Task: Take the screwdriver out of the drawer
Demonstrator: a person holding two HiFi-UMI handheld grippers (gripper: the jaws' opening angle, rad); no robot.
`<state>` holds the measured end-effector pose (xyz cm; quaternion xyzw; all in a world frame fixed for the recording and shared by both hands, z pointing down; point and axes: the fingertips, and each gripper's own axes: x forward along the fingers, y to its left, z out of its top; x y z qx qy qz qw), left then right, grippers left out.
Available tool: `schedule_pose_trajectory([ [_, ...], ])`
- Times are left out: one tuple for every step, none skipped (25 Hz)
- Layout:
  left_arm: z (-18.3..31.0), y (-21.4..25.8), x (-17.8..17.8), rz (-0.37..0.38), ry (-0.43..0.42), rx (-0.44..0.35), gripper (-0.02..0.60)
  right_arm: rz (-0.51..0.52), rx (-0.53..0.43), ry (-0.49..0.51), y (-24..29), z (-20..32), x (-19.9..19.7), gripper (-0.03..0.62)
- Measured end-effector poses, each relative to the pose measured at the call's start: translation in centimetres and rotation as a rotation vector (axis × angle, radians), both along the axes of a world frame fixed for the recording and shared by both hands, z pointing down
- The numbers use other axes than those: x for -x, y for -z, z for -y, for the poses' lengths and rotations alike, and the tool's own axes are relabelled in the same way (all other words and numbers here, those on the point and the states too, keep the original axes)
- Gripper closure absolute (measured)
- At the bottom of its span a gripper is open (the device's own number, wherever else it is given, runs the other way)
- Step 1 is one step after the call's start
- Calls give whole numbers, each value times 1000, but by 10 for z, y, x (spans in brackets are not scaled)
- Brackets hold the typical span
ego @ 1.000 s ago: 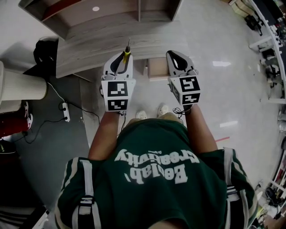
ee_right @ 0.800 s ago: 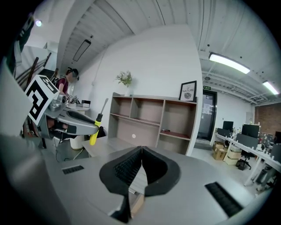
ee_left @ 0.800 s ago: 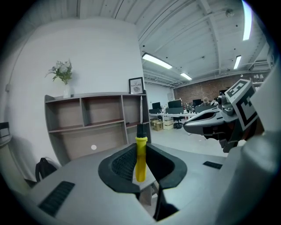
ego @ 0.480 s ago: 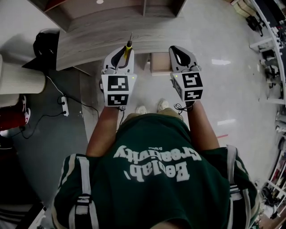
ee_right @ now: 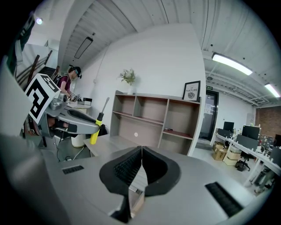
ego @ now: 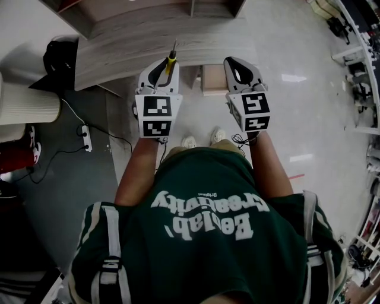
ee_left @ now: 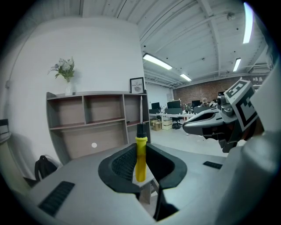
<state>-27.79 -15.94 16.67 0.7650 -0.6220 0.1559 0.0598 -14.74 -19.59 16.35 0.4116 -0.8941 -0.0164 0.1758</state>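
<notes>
Left gripper point(ego: 161, 70): jaws clamped on the screwdriver point(ego: 170, 61), gripping its yellow handle, shaft pointing away from the person, by the near edge of the wooden desk point(ego: 119, 53). Right gripper point(ego: 236, 66): jaws pressed together, nothing between them, level with the left.

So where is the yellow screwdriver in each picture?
Head view: the yellow-handled screwdriver is at the upper middle, poking out of the left gripper.
Left gripper view: it is in the centre, standing upright and clamped between the black jaws.
Right gripper view: it is on the left side, tilted, held by the left gripper.
Shared landmark: the grey wooden shelf unit stands behind it in all three.
</notes>
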Motion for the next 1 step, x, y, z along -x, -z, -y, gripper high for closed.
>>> schedule_pose_trajectory([
  [1, 0, 1, -1, 0, -1, 503, -1, 1, 1, 0, 0, 1, 560],
])
